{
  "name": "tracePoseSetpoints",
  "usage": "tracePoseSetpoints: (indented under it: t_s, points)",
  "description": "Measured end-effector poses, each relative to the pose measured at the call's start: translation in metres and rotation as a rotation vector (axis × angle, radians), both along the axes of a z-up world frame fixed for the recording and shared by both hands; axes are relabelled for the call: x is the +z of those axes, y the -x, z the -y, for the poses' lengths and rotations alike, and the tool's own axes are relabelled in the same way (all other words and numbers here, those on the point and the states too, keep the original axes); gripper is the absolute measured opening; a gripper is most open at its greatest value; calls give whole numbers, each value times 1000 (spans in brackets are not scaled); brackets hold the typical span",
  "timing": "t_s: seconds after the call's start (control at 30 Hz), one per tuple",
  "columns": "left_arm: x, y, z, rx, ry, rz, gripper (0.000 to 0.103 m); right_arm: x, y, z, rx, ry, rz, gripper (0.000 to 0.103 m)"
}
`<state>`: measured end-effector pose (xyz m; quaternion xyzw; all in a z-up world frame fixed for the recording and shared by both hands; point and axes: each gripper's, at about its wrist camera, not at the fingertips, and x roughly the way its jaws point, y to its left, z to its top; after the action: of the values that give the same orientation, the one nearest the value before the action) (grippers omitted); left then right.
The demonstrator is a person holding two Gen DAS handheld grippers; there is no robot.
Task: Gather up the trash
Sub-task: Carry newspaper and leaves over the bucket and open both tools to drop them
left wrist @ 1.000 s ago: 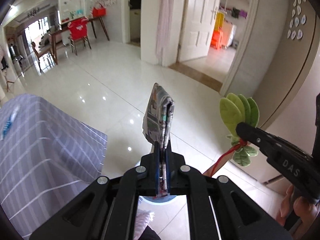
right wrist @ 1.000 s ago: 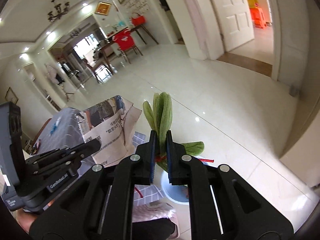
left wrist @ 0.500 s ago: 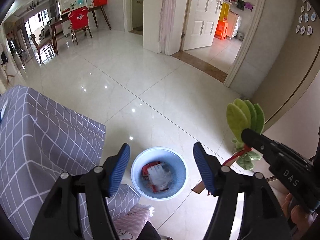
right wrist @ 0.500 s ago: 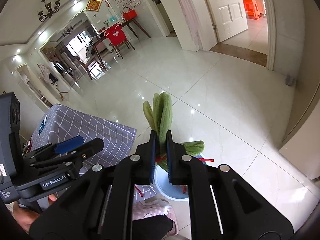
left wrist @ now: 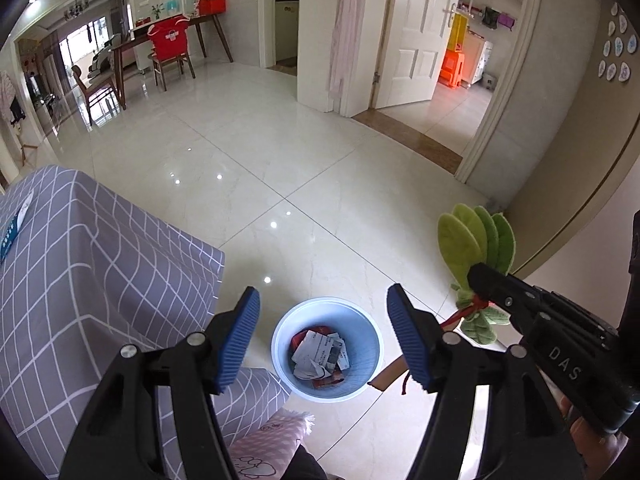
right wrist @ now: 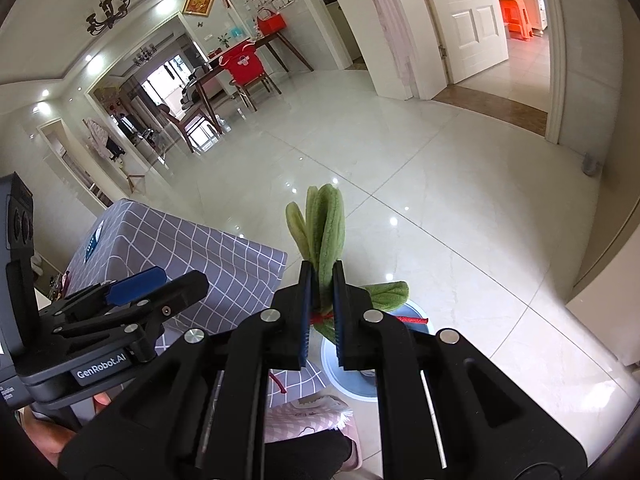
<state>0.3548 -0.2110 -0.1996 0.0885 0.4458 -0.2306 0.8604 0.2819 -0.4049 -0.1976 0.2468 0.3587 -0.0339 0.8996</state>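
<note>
A light blue trash bin [left wrist: 326, 350] stands on the floor below my left gripper [left wrist: 323, 300], whose blue-padded jaws stand open with nothing between them. Folded newspaper [left wrist: 320, 356] lies inside the bin over some red scraps. My right gripper [right wrist: 321, 276] is shut on a bunch of fuzzy green leaves [right wrist: 324, 220] tied with red string. In the left wrist view that bunch [left wrist: 476, 240] hangs to the right of the bin, above the floor. The bin's rim [right wrist: 416, 312] shows just behind the right gripper's fingers.
A table under a grey checked cloth [left wrist: 80, 280] stands left of the bin. A pink slipper [left wrist: 272, 440] is near the bottom edge. A brown cardboard piece [left wrist: 390, 374] lies on the floor by the bin. Glossy tile floor stretches ahead towards open doors and a dining table.
My left gripper opened and let go of the folded newspaper, which fell into the bin. The right gripper kept hold of the green leaves and edged slightly closer to the bin.
</note>
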Motion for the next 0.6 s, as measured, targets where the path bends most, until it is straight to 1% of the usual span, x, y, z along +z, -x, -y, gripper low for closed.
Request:
tracePoseSetpoints:
  t_s: [0.13, 0.17, 0.2, 0.23, 0.27, 0.37, 0.43, 0.6]
  points:
    - [8, -3, -9, 32, -1, 17, 65, 1, -10, -7, 16, -4, 2, 13]
    - [10, -3, -11, 40, -2, 21, 67, 1, -13, -8, 22, -8, 6, 16]
    - [13, -5, -15, 52, -5, 28, 68, 0, -16, -9, 24, -12, 6, 22]
    - [16, -6, -18, 65, -11, 36, 69, 0, -19, -11, 26, -17, 6, 46]
    - [16, -7, -20, 73, -14, 40, 69, 0, -22, -13, 17, -11, 12, 67]
    - [22, -8, -32, 94, -12, 50, 69, 2, -28, -19, 17, 27, 9, 66]
    - [27, -9, -41, 109, -6, 57, 69, 4, -28, -22, 19, 13, 11, 66]
    - [39, -9, -59, 135, 17, 63, 69, 14, -26, -33, 33, 17, 20, 66]
